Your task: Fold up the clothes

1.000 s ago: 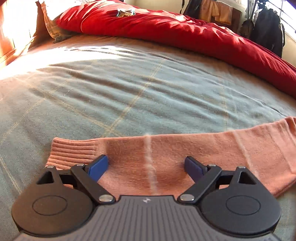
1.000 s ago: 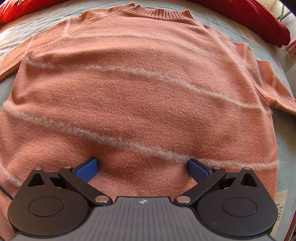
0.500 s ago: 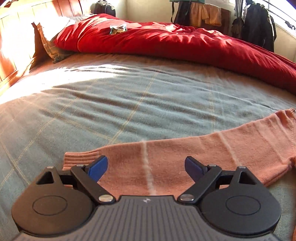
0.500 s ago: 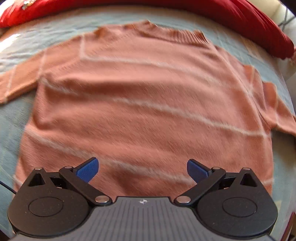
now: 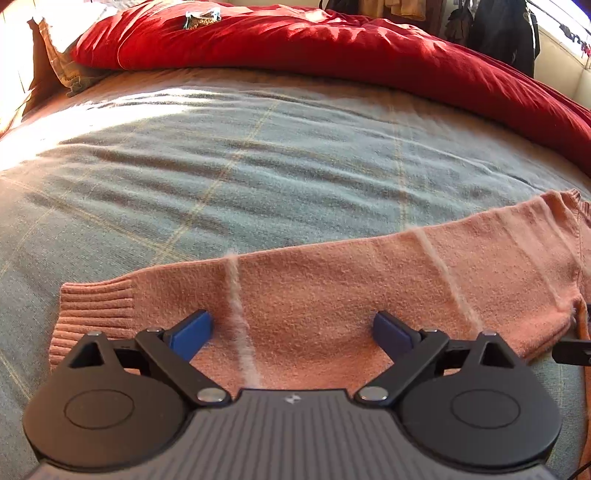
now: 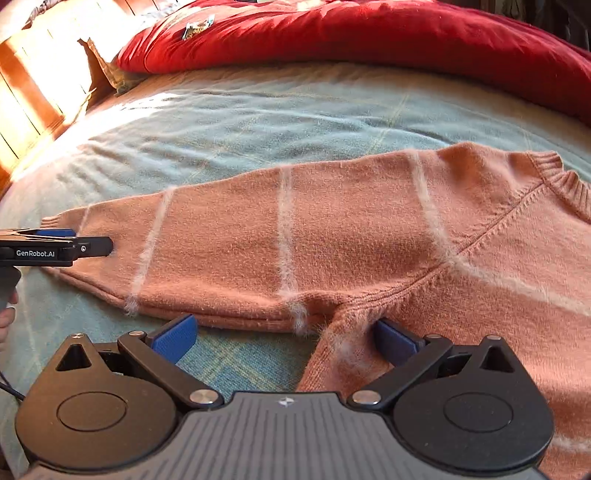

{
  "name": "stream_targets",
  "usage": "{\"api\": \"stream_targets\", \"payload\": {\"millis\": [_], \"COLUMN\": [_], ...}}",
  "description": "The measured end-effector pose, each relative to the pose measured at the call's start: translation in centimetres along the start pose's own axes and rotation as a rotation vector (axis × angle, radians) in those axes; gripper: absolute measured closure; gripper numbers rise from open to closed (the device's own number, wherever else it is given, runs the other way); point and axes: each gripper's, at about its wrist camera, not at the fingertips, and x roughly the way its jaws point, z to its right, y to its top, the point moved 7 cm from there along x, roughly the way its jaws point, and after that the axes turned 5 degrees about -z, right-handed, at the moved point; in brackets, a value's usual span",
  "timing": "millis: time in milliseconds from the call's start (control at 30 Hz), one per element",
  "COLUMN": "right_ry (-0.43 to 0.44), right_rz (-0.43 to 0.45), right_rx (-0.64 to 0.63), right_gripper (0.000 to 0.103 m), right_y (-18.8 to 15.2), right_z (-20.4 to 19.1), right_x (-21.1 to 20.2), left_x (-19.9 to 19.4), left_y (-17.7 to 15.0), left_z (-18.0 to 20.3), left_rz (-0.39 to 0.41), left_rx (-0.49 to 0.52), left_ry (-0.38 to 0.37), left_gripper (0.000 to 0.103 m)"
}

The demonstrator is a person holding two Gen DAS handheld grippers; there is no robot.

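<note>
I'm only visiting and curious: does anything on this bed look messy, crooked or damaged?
Nothing looks damaged. The sweater lies flat on the blanket, its sleeve stretched out straight. The only untidy things are the red duvet bunched along the far side and a small crumpled item on top of it.

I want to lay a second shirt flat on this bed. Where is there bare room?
The widest bare patch is the blue-grey blanket between the sweater's sleeve and the red duvet. A small strip lies under the sleeve by the right gripper. The sleeve near the cuff is crowded by the left gripper.
</note>
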Motion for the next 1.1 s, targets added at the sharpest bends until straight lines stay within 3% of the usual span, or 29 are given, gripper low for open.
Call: {"api": "stream_targets", "payload": {"millis": [233,400,533,667,800,967,1100], "right_ry": [0.048,0.019,0.166,0.191,0.102,-0.047,-0.087], "right_rz": [0.014,-0.009,-0.001,0.005,-0.001,-0.069,-0.127], "right_rx": [0.045,0.054,0.073,0.134,0.183,0.072,-0.060], "right_gripper": [0.000,0.000,0.000,0.000,0.000,0.000,0.000], "right_y": [-1.8,-3.4,-2.8,-4.2,-7.5,-13.4,-18.8], "right_z": [1.1,0.9,-1.5,0.8,6.3,11.9,14.2], "right_x": [-5.1,-2.6,-3.1,-6.2,-9.9,-14.2,-17.2], "left_x": [-0.9,-1.7,-2.8,-3.9,-5.5,-8.4,-11.0], "left_y": [0.1,-0.9,-1.6,-1.0,-0.4,-2.4,-5.6], "left_z": [0.1,1.2,2.6,4.6,7.4,12.0,17.0], "left_rz": [0.011,0.012,0.014,0.032,0.080,0.105,0.086], "left_rx": [-0.041,-0.037,-0.030,0.016,0.089,0.184,0.299], "left_ry": [-0.011,-0.007,-0.028,-0.032,-0.051,-0.089,-0.156], "left_gripper": [0.008,0.008,0.008,0.008,0.008,0.008,0.008]}}
